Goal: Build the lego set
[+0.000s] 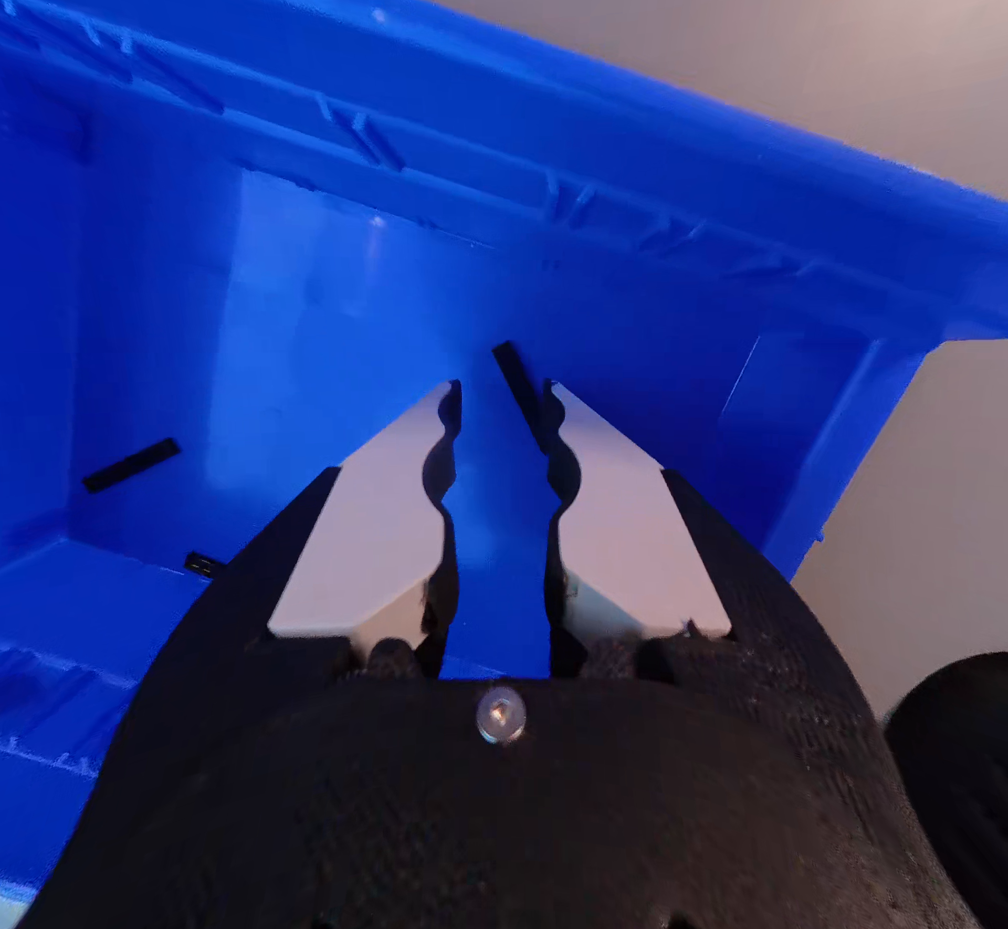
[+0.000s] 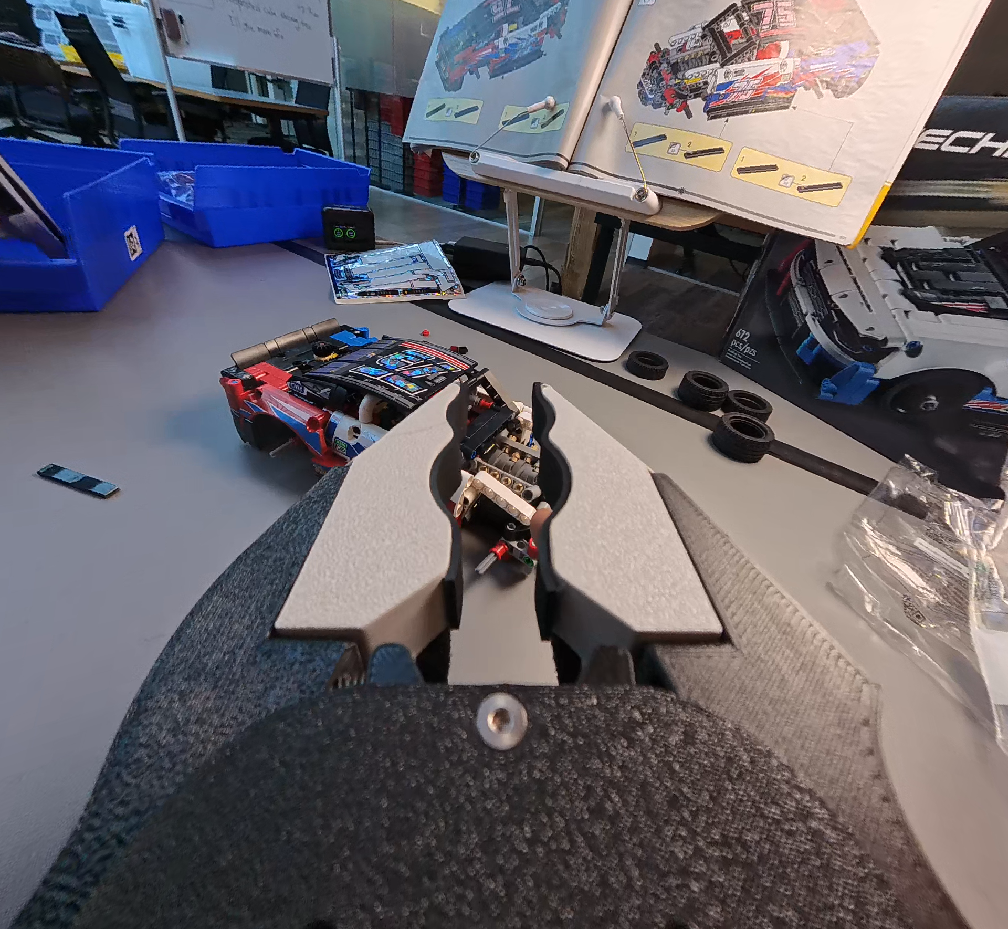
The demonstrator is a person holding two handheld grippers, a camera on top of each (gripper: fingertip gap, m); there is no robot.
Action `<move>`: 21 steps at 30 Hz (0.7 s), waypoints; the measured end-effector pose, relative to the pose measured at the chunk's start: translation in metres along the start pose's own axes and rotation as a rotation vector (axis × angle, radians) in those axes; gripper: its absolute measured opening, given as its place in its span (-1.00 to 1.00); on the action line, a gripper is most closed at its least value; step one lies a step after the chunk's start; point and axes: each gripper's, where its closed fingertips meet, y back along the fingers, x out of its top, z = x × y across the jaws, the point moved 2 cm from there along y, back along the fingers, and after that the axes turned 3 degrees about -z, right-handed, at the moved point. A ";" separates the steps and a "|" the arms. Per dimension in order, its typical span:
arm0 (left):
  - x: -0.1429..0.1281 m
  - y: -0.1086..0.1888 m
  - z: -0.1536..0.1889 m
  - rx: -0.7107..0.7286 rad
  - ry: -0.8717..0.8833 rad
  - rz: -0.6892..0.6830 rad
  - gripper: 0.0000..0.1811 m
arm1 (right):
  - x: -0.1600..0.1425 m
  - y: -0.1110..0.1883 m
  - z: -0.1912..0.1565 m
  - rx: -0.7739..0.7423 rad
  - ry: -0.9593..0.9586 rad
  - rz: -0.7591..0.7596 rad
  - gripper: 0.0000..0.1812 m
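Observation:
In the left wrist view my left gripper (image 1: 502,390) is open and reaches down into a blue bin (image 1: 382,150). A long thin black Lego beam (image 1: 515,390) lies between the fingertips, close along the right finger (image 1: 600,493); the jaws are not closed on it. In the right wrist view the partly built red, blue and black Lego car (image 2: 349,390) stands on the grey table (image 2: 136,602). My right gripper (image 2: 501,395) is open, its fingers on either side of the car's exposed front end; I cannot tell whether they touch it.
Another black beam (image 1: 131,465) and a small black piece (image 1: 202,564) lie in the bin. On the table: instruction booklet on a stand (image 2: 654,57), several tyres (image 2: 742,433), the set's box (image 2: 900,313), sticker sheet (image 2: 393,270), blue bins (image 2: 76,226), plastic bags (image 2: 927,548), a flat black piece (image 2: 79,481). My right fingertips sit around 55 centimetres from my left ones. About 15 centimetres separates my left fingertips from the small black piece (image 1: 202,564).

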 end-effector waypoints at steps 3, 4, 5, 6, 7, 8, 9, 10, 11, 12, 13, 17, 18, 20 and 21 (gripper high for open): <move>-0.008 -0.005 0.007 -0.024 0.002 -0.023 -0.67 | 0.001 0.000 0.000 0.002 -0.001 0.003 -0.78; -0.010 -0.008 0.007 -0.023 0.001 -0.034 -0.69 | 0.001 0.000 0.000 0.003 -0.002 0.003 -0.78; -0.011 -0.010 0.008 -0.026 -0.001 -0.029 -0.74 | 0.001 0.000 -0.001 0.004 -0.002 0.002 -0.78; -0.012 -0.010 0.007 -0.017 -0.002 -0.029 -0.79 | 0.000 0.000 -0.001 0.005 -0.002 0.002 -0.78; -0.013 -0.010 0.009 -0.026 -0.017 -0.026 -0.84 | 0.000 0.000 -0.001 0.006 -0.002 0.002 -0.78; -0.013 -0.010 0.009 -0.021 -0.042 -0.023 -0.89 | 0.001 0.001 -0.001 0.006 -0.001 0.002 -0.78; -0.013 -0.010 0.009 -0.004 -0.077 -0.020 -0.94 | 0.001 0.001 -0.001 0.004 0.000 0.003 -0.78; -0.014 -0.009 0.007 0.032 -0.115 -0.025 -0.94 | 0.001 0.001 0.000 0.003 0.000 0.004 -0.78; -0.014 -0.006 0.003 0.085 -0.156 -0.024 -0.94 | 0.001 0.001 0.000 0.001 -0.001 0.005 -0.78; -0.009 0.002 0.002 0.128 -0.184 0.009 -0.94 | 0.002 0.002 0.001 -0.001 -0.002 0.006 -0.78; 0.000 0.017 0.006 0.156 -0.199 0.069 -0.94 | 0.001 0.002 0.001 -0.003 -0.004 0.007 -0.78; 0.044 0.095 0.082 0.095 -0.372 0.359 -0.95 | -0.001 -0.002 0.000 0.003 -0.012 -0.004 -0.78; 0.049 0.103 0.114 0.027 -0.430 0.385 -0.95 | -0.001 -0.003 -0.002 0.010 -0.010 -0.006 -0.78; 0.052 0.103 0.182 -0.121 -0.576 0.402 -0.94 | -0.001 -0.006 -0.008 0.025 0.009 -0.010 -0.78; 0.050 0.097 0.216 -0.206 -0.641 0.394 -0.94 | -0.001 -0.006 -0.011 0.029 0.024 -0.014 -0.78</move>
